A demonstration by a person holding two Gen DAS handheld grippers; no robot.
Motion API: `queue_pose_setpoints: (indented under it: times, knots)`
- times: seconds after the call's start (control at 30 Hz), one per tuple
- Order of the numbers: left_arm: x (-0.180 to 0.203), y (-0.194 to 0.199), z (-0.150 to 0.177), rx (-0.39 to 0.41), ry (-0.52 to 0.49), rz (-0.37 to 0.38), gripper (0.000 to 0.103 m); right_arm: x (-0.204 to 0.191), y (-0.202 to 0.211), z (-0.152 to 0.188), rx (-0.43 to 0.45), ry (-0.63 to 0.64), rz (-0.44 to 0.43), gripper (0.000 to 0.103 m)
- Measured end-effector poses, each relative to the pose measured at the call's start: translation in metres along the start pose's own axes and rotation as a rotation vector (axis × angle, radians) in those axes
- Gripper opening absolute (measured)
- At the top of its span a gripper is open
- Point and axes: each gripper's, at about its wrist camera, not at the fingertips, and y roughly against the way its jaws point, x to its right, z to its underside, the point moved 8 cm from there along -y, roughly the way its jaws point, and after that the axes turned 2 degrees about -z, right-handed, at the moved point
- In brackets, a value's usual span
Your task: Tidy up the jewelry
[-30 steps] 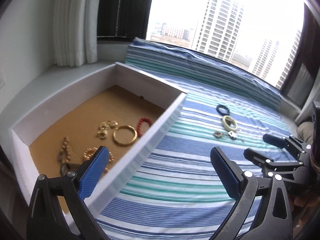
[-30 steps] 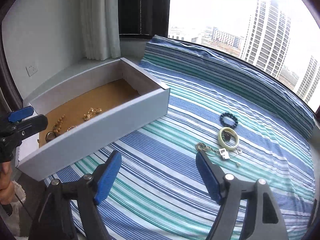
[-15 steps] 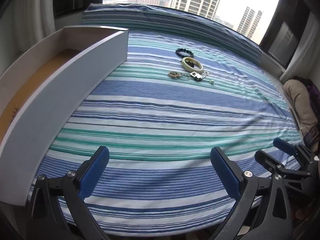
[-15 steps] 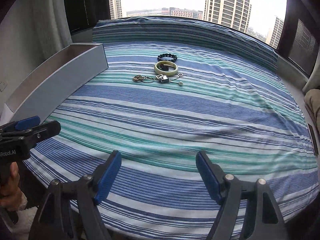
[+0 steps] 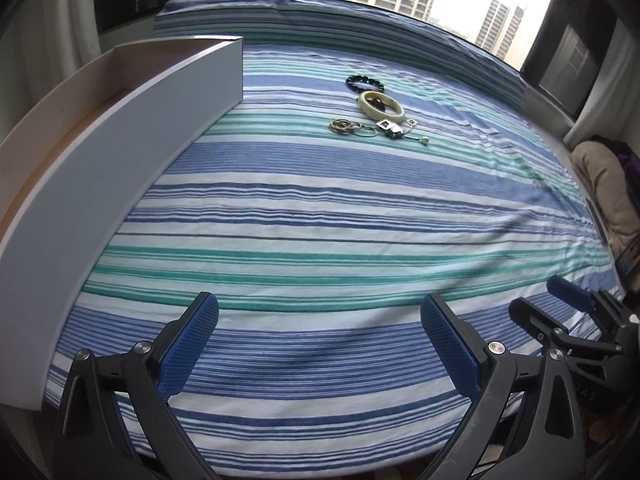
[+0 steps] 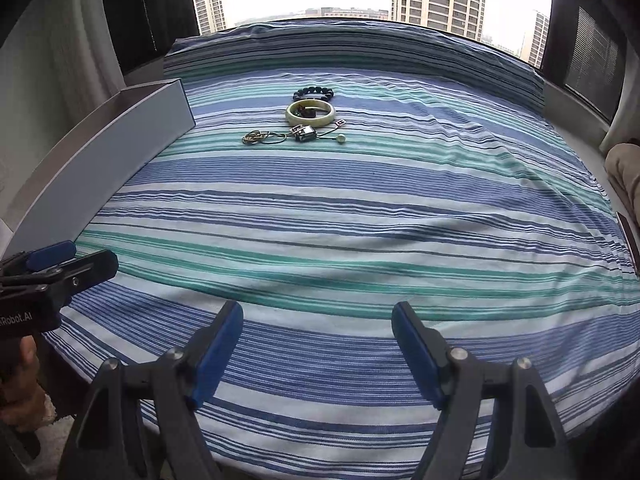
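Far up the striped bedspread [image 5: 320, 208] lies a small cluster of jewelry: a dark bead bracelet [image 5: 365, 82], a pale green bangle [image 5: 381, 107], gold rings [image 5: 343, 126], a silver square charm [image 5: 390, 128] and a pearl drop [image 5: 424, 142]. The right wrist view shows the same bracelet [image 6: 313, 93], bangle [image 6: 311, 115] and rings [image 6: 256, 138]. A white box [image 5: 120, 152] stands along the left, its inside mostly hidden. My left gripper [image 5: 320, 308] hovers open and empty over the near edge. My right gripper [image 6: 318, 312] is likewise open and empty, beside it.
A window with towers outside runs behind the bed. A beige cushion [image 5: 600, 184] and a dark flat object [image 6: 628, 236] lie at the right edge. A hand [image 6: 20, 360] holds the left gripper's handle. The box wall [image 6: 100, 168] borders the bed's left side.
Both grippers dropped and pulled back to the bed's near edge, turning away from the box. The box's inside has gone out of sight and the jewelry now lies far ahead. Jaws unchanged.
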Motion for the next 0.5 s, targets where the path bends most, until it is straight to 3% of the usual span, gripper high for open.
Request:
queue_pose_setpoints:
  times: [0.5]
  knots:
    - [0.010,-0.030,-0.011,-0.046,-0.033,-0.004,0.101,0.008,-0.015,0.003,-0.029,-0.026,-0.020,0.078]
